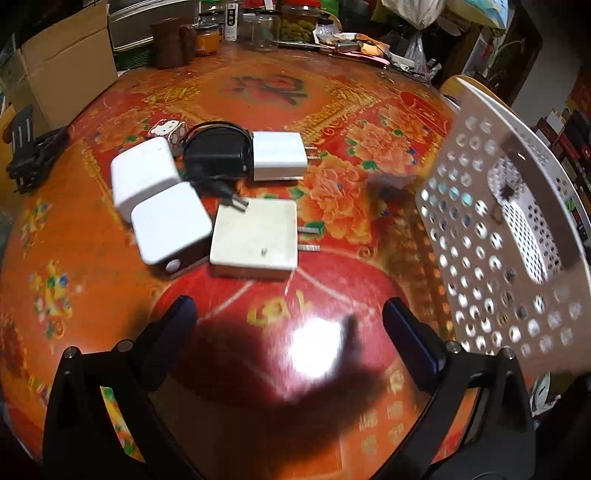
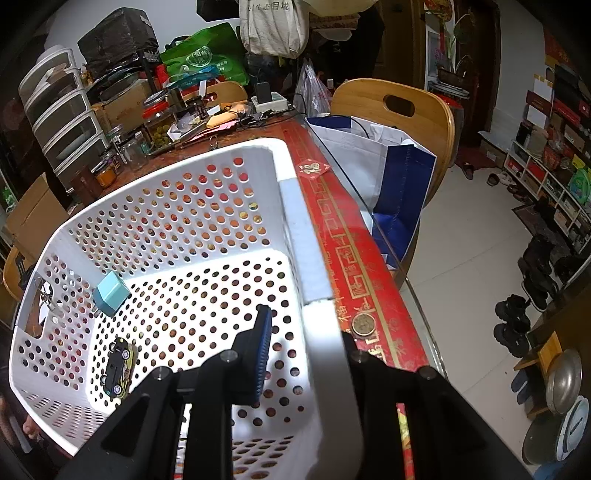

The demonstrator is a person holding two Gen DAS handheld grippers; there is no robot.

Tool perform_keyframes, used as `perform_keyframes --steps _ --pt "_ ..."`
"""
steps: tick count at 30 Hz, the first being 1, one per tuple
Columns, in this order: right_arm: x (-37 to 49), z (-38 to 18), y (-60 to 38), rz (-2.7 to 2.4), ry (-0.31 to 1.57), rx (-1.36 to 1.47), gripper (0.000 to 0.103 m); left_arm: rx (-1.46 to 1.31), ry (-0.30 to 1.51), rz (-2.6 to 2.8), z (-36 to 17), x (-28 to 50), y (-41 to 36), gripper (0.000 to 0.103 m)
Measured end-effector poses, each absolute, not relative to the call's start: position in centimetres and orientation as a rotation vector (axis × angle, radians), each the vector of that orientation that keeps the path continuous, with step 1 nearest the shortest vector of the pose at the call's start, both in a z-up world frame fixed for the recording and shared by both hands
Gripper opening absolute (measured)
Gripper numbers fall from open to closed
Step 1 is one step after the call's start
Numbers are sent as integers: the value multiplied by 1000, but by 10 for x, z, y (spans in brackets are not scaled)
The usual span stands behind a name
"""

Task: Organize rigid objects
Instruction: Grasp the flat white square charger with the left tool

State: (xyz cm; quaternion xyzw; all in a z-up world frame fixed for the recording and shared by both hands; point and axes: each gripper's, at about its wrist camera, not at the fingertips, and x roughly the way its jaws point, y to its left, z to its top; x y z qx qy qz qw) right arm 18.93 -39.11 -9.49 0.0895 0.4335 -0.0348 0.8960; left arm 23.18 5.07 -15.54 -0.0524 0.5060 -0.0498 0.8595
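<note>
In the left wrist view, several plug chargers lie together on the red flowered table (image 1: 332, 110): two white cubes (image 1: 144, 173) (image 1: 170, 221), a flat white one (image 1: 255, 236), another white one (image 1: 279, 155) and a black adapter (image 1: 216, 151) with its cord. My left gripper (image 1: 291, 325) hangs open just in front of them with nothing between its fingers. The white perforated basket (image 1: 498, 229) stands to the right. My right gripper (image 2: 304, 336) is shut on the near wall of the basket (image 2: 325, 258). Inside lie a light blue charger (image 2: 110, 293) and a toy car (image 2: 118, 365).
A small Hello Kitty item (image 1: 166, 129) lies behind the chargers. Jars (image 1: 258, 26) and a cardboard box (image 1: 66, 62) crowd the far side. A coin (image 2: 364, 325) sits near the table's right edge, with a blue and white bag (image 2: 391, 177) on a wooden chair (image 2: 399, 107) beyond.
</note>
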Motion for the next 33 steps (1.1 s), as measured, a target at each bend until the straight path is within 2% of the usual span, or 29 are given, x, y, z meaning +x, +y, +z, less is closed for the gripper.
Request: perform_keyframes --steps 13,15,16,17,21,24,33 --pt "189 -94 -391 -66 895 185 23 -96 1046 -16 -174 273 48 99" --pt "190 -93 -391 -64 894 184 23 -82 1037 6 -174 274 47 93" --pt "190 -93 -391 -63 894 184 23 -54 1029 28 -174 273 46 80" --pt "190 -93 -391 -64 894 184 23 -61 1014 16 -172 272 47 62" --pt "190 -93 -391 -65 894 185 23 -75 954 9 -159 254 50 62" --pt "190 -93 -391 -62 892 188 23 -18 846 34 -135 232 48 62" --pt "190 -93 -391 -58 890 183 23 15 711 65 -70 213 44 62"
